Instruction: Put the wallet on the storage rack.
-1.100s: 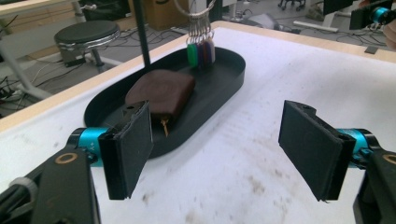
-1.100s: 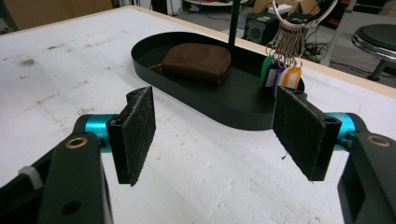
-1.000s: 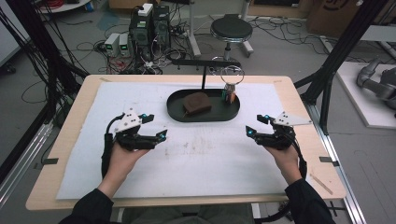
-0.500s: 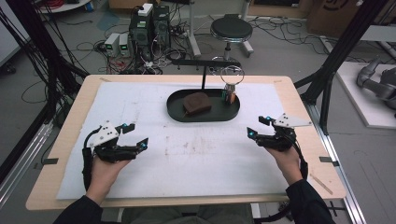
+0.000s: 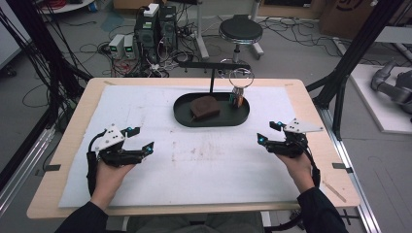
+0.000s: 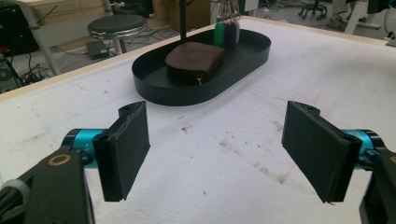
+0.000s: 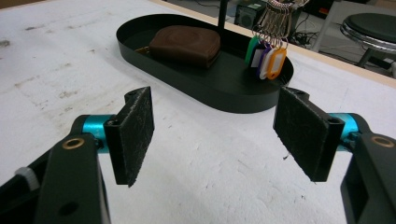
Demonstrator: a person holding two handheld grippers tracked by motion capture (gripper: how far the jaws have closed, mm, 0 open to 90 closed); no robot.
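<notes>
Both grippers, left (image 5: 138, 139) and right (image 5: 270, 132), hover with jaws wide apart and empty. The brown pouch (image 5: 204, 107) in the tray (image 5: 243, 116) looks soft and light; pinch its edge.

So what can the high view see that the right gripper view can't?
High view alone: the whole table, both hands holding the left gripper and right gripper, both open, and the computers on the floor behind.

Right gripper view alone: a close look at the key tags, green, purple and orange, hanging from metal rings, and the fuzzy pads on its own jaws.

Both: the black oval tray, the brown pouch lying in it, the stained white mat and the round stool.
</notes>
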